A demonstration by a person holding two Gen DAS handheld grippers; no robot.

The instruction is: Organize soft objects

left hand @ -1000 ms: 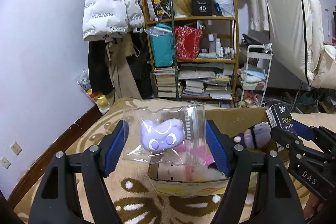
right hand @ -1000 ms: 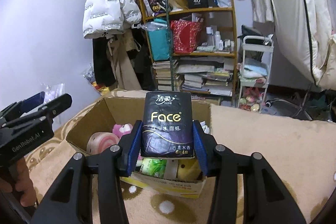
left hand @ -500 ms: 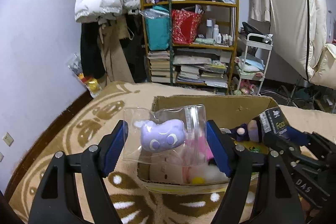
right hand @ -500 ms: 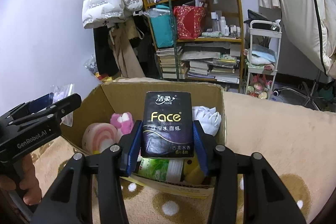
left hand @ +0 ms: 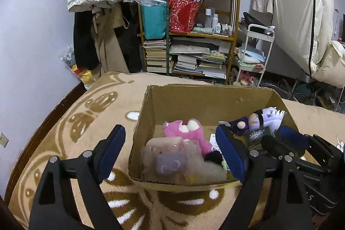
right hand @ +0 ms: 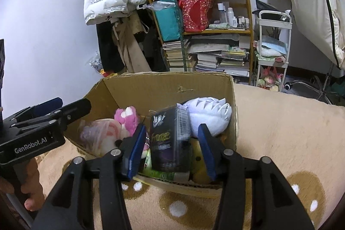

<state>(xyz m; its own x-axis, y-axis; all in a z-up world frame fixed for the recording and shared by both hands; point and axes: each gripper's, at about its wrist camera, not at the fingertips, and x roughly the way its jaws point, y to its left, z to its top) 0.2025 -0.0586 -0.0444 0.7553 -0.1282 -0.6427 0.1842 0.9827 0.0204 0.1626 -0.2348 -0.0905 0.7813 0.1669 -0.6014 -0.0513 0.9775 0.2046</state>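
An open cardboard box point(left hand: 207, 98) stands on the tan carpet and holds soft things. My left gripper point(left hand: 172, 153) is open over the box's near left part. The clear bag with a purple plush point(left hand: 170, 162) lies blurred in the box, free of the pads. A pink plush point(left hand: 187, 129) lies behind it. My right gripper point(right hand: 171, 149) is open over the box point(right hand: 163, 87). The black Face tissue pack point(right hand: 170, 139) lies blurred between its pads, apart from both. A white plush point(right hand: 209, 114) lies at the box's right.
A tan patterned carpet point(left hand: 90, 113) surrounds the box. Behind stand a wooden shelf point(left hand: 189, 31) full of books and bags, hung coats point(left hand: 97, 14) on the left, and a white cart point(left hand: 254, 53) on the right. The lilac wall runs along the left.
Both grippers have opened. The bagged purple plush and the tissue pack have dropped into the box. Both views have tilted down toward the box.
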